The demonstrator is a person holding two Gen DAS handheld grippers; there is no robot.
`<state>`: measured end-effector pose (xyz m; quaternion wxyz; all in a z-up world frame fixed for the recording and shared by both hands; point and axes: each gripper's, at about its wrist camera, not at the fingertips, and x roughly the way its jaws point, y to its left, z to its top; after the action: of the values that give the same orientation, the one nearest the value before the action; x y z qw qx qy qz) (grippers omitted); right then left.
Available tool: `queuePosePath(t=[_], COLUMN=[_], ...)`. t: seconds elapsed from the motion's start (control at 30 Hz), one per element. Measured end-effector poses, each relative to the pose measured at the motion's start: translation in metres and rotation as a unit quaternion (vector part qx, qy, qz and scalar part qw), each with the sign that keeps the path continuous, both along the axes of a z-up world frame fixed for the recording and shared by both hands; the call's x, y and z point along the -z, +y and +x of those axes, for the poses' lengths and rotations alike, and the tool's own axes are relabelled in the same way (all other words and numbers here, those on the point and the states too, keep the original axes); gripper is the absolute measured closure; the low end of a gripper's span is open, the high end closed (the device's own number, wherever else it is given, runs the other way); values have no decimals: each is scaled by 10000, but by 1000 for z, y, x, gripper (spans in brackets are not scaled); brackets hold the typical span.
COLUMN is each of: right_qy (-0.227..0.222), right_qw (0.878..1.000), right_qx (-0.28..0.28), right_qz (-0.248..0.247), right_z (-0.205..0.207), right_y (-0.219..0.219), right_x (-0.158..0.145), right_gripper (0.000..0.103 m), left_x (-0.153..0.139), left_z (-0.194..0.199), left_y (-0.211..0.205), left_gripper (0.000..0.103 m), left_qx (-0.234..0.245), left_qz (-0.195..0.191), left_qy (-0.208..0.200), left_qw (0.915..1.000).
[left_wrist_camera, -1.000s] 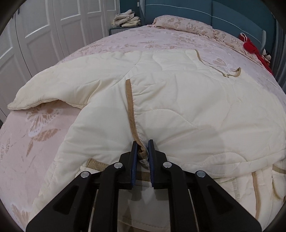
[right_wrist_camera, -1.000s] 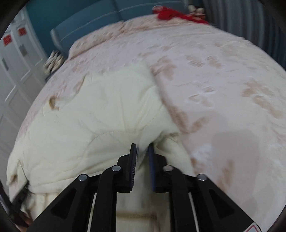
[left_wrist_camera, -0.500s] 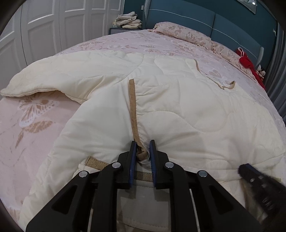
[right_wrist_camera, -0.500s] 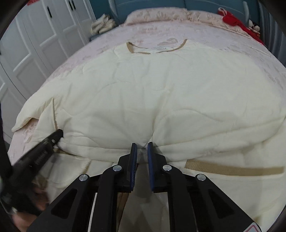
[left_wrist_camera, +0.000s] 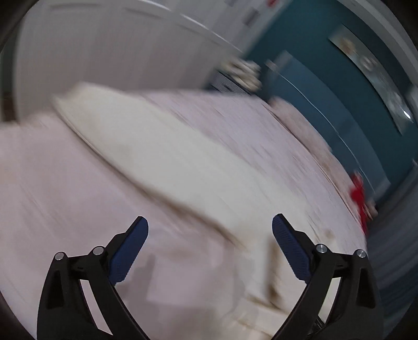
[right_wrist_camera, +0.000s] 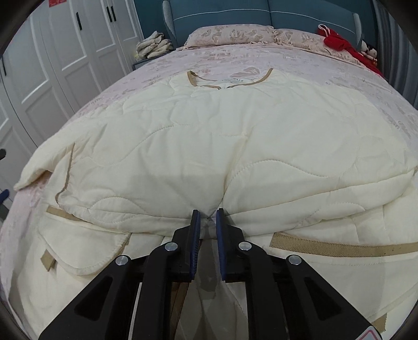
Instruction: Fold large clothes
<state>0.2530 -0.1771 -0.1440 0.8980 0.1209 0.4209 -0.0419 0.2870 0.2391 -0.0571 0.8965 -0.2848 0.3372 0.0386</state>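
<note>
A large cream quilted jacket [right_wrist_camera: 222, 146] with tan trim lies spread on the pink floral bed, collar [right_wrist_camera: 230, 81] toward the headboard. My right gripper [right_wrist_camera: 208, 218] is shut on a pinch of the jacket's folded front edge. In the blurred left wrist view the jacket [left_wrist_camera: 162, 157] lies as a cream band across the bed. My left gripper [left_wrist_camera: 210, 226] is wide open and empty above the bed, beside the jacket's left side.
The pink floral bed [right_wrist_camera: 339, 70] carries pillows [right_wrist_camera: 230, 35] at the teal headboard [right_wrist_camera: 261, 13]. A red cloth and toys [right_wrist_camera: 344, 44] lie at the far right. Folded cloths [right_wrist_camera: 154, 47] sit on a nightstand. White wardrobe doors [right_wrist_camera: 52, 52] stand at the left.
My left gripper has let go of the jacket's trimmed edge, opened wide and swung away to the left. My right gripper still holds the folded edge.
</note>
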Motion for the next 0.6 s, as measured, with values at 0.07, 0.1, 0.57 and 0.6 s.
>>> queuePosePath(t=[0.07, 0.1, 0.57, 0.6], right_qy=[-32, -48, -89, -110], right_qw=[10000, 9999, 9996, 9996], right_qx=[31, 110, 273, 256], right_qz=[49, 105, -49, -54], right_z=[-2, -6, -101, -105], right_y=[0, -2, 15, 15], right_x=[-3, -8, -43, -44], right_gripper=[91, 87, 49, 49], left_x=[4, 11, -29, -58], left_z=[20, 32, 92, 93], left_y=[61, 96, 114, 85], left_gripper=[9, 9, 97, 97], left_qx=[-418, -687, -147, 182], left_qz=[65, -23, -116, 18], left_qy=[312, 511, 369, 92], left_qw=[9986, 9963, 9991, 9998])
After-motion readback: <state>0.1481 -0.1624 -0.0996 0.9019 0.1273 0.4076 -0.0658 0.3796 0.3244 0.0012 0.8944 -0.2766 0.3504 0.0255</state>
